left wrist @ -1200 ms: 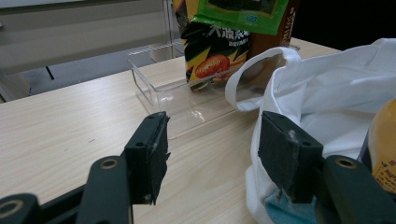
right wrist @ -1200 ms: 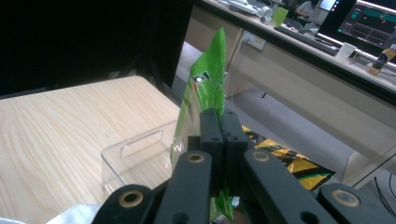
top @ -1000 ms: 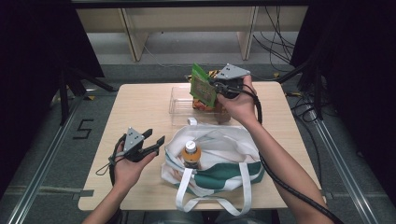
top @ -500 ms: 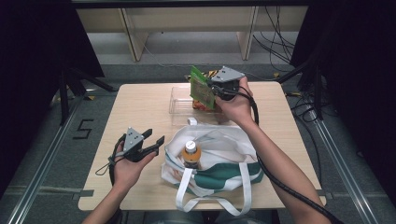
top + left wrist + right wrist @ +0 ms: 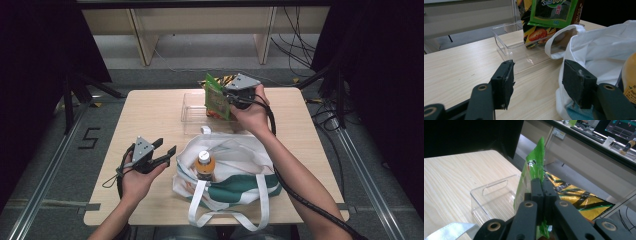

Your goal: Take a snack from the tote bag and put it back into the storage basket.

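Over the last second almost nothing has changed. The right gripper (image 5: 226, 100) has only edged a touch toward 9 o'clock in the high view, and the left gripper (image 5: 167, 154) has kept its place. We read that as a pause in mid-transfer: the green packet (image 5: 216, 97) is out of its container but not yet over the bag. The right claw is pinched flat on the packet's edge, as the right gripper view shows, with the green film squeezed between the two black jaws. It holds the packet upright in the air above the right end of the clear bin (image 5: 192, 107), at about 12 o'clock from the tote bag (image 5: 235, 170). The left claw stands wide open with nothing between its jaws. It hovers just above the table (image 5: 150, 115) at 9 o'clock from the bag, its tips near the bag's rim without touching it. We judge the next need to be carrying the packet toward 6 o'clock and down into the bag's mouth. By our count there are two grippers, two snack packets (the green one held, a black-and-yellow packet (image 5: 574, 195) in the bin), one clear bin, one tote bag, and one orange-capped bottle (image 5: 205, 165) standing inside the bag.
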Available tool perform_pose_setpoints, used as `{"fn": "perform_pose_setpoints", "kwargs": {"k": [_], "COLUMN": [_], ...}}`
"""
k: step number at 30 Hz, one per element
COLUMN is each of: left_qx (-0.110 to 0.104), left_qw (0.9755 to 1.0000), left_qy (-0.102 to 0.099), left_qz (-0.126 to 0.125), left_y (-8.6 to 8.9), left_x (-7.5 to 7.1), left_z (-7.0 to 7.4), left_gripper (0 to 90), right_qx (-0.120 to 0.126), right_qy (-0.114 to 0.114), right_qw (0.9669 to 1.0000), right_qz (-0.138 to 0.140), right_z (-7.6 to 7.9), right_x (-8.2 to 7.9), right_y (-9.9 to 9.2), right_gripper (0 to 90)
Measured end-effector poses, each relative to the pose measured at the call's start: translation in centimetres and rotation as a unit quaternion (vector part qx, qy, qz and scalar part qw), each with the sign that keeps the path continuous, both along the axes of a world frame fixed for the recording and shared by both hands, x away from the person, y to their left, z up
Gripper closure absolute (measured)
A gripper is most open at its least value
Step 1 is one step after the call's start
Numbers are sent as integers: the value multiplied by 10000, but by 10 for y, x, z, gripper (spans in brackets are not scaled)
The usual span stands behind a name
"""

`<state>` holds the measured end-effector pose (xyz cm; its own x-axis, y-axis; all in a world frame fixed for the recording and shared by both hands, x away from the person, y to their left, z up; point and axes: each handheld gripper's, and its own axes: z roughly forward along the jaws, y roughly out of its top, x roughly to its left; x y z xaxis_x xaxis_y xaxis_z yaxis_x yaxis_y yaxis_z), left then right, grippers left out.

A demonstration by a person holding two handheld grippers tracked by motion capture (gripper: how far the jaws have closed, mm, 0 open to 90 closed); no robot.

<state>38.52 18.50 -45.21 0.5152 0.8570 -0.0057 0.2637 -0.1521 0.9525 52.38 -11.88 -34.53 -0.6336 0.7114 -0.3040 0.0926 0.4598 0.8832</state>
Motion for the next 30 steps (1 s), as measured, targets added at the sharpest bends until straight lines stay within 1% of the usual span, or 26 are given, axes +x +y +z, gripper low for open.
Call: {"fn": "perform_pose_setpoints", "kwargs": {"k": [2, 4, 5, 6, 7, 8, 10, 11, 13, 14, 16, 17, 21, 22, 24, 25, 26, 28, 29, 30], "left_qx": [-36, -29, 7, -32, -39, -31, -13, 0, -4, 0, -38, -9, -26, -30, -26, -38, -30, -33, -33, 2], "left_qw": [10000, 10000, 10000, 10000, 10000, 10000, 10000, 10000, 10000, 10000, 10000, 10000, 10000, 10000, 10000, 10000, 10000, 10000, 10000, 10000], "left_qy": [-18, -18, 1, -15, -16, -18, -9, -3, -3, -2, -15, -11, -20, -18, -20, -17, -18, -16, -16, 3], "left_qz": [-20, -26, -1, -25, -21, -22, -6, -4, -6, -8, -24, -4, -27, -26, -32, -25, -25, -27, -27, -1], "left_y": [0, 0, 0, 0, 0, 0, 0, 0, 0, 0, 0, 0, 0, 0, 0, 0, 0, 0, 0, 0], "left_x": [0, 0, 0, 0, 0, 0, 0, 0, 0, 0, 0, 0, 0, 0, 1, 1, 1, 1, 1, 0], "left_z": [0, 0, 0, 0, 0, 0, 0, 0, 0, 0, 0, 0, 0, 0, 0, 0, 0, 0, 0, 0], "left_gripper": [423, 423, 423, 423, 423, 422, 423, 423, 422, 422, 423, 423, 423, 422, 422, 423, 422, 423, 423, 423], "right_qx": [40, -16, 3, 11, -40, -10, -56, -38, -2, -38, -27, -27, 3, -17, -44, -43, -58, 1, -24, -41], "right_qy": [74, 34, 57, 40, 35, 90, 2, 97, 136, 26, 65, 102, 100, 24, 15, -57, -34, 9, -40, -37], "right_qw": [9999, 10000, 10000, 10000, 10000, 10000, 10000, 9999, 9999, 10000, 10000, 9999, 9999, 10000, 10000, 10000, 10000, 10000, 10000, 10000], "right_qz": [-65, -16, -39, -55, -15, -27, -20, 6, -61, -63, -55, -8, -35, -42, 6, -13, 3, -40, -22, 11], "right_z": [-2, -3, -4, -4, -4, -5, -6, -6, -7, -7, -8, -8, -7, -6, -4, -4, -4, -5, -4, -4], "right_x": [-1, 0, 0, 0, 1, 1, 2, 2, 1, 2, 1, 2, 1, 2, 2, 2, 2, 1, 2, 3], "right_y": [1, 1, 1, 1, 0, 0, 0, 1, 2, 2, 2, 3, 3, 3, 4, 5, 5, 7, 8, 8], "right_gripper": [900, 900, 900, 900, 900, 900, 900, 900, 900, 900, 900, 900, 900, 900, 900, 900, 900, 900, 900, 900]}}
